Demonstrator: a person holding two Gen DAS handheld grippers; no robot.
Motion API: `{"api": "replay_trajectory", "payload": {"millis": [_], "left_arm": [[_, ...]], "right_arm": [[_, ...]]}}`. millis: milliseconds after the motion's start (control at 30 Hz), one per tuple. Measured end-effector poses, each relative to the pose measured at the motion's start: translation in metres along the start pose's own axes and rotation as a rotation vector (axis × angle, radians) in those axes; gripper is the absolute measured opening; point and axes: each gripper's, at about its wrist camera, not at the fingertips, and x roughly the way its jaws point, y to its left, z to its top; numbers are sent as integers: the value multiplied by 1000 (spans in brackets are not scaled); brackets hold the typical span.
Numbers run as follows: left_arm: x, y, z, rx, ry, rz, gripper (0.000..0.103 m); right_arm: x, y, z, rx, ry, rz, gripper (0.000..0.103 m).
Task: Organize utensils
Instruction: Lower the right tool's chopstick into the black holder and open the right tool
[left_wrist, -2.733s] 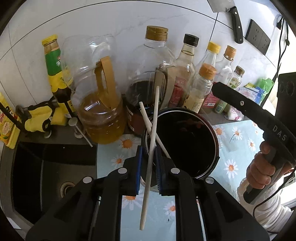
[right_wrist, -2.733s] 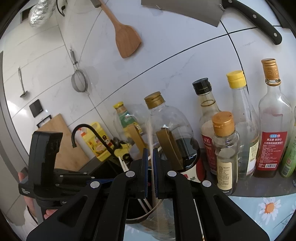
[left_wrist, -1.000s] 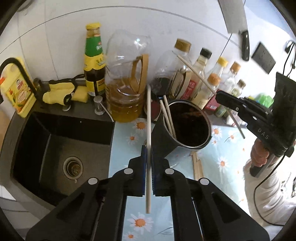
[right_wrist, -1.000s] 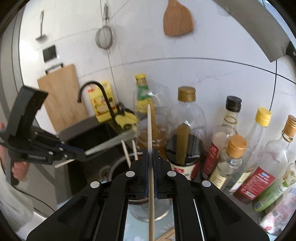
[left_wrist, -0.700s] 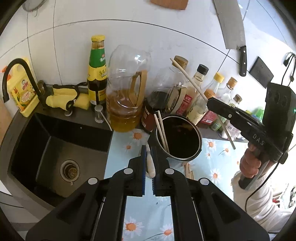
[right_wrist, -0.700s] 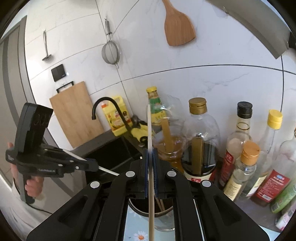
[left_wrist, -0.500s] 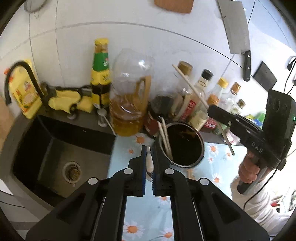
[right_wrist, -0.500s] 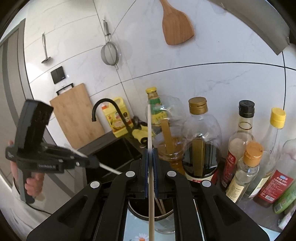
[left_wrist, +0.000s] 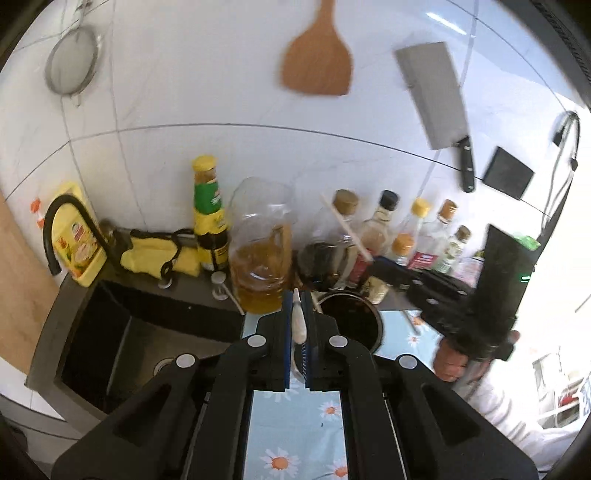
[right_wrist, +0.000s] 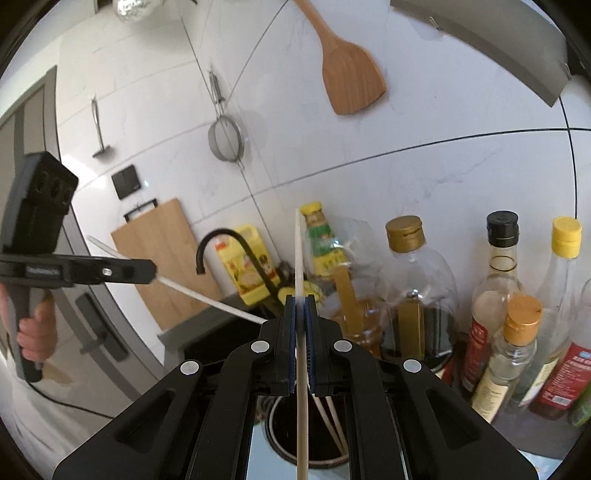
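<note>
— While you held both tools over the counter, which way did the sticks point?

— My right gripper (right_wrist: 300, 314) pinched a pale, slender wooden chopstick (right_wrist: 300, 258) between its blue pads. Its long axis ran straight along the fingers; the far end stuck up past the fingertips toward the white tiled wall, and the near end dropped down over the round dark utensil pot (right_wrist: 284, 435) below. My left gripper (left_wrist: 296, 306) was pressed onto a second pale chopstick (left_wrist: 297, 321). From its own camera that one was foreshortened, nearly end-on. From the right camera, it ran slantwise through the jaws, one end up to the left, the other down toward my right gripper.

— How did they look?

— Both were plain, off-white, thin and straight, tapering slightly. I could not tell any markings.

— And where was everything?

— Both sticks were in the air, above the pot. The pot stood on the blue daisy-print mat (left_wrist: 295, 435), just beside the black sink (left_wrist: 122, 332), in front of a row of oil and sauce bottles (right_wrist: 413, 280). More pale chopsticks (right_wrist: 332, 421) leaned inside the pot.
</note>
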Motion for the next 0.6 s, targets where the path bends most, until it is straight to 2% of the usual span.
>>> {"api": "replay_trajectory", "payload": {"millis": [200,333,400,500,600], "left_arm": [[3,-20,1,55,39,-7,5],[21,-33,-6,101,103,4,5],[29,-38,-9,116,133,-19,5],[46,-53,-17,178,179,24,5],[63,-61,-26,208,228,9,5]], "right_arm": [[13,-10,-15,15,-59,4,5],[22,-25,-28,65,-88,7,5],[24,-31,-35,76,-106,9,5],[24,-38,-45,82,-151,17,5],[25,-40,-51,75,-179,11,5]]}}
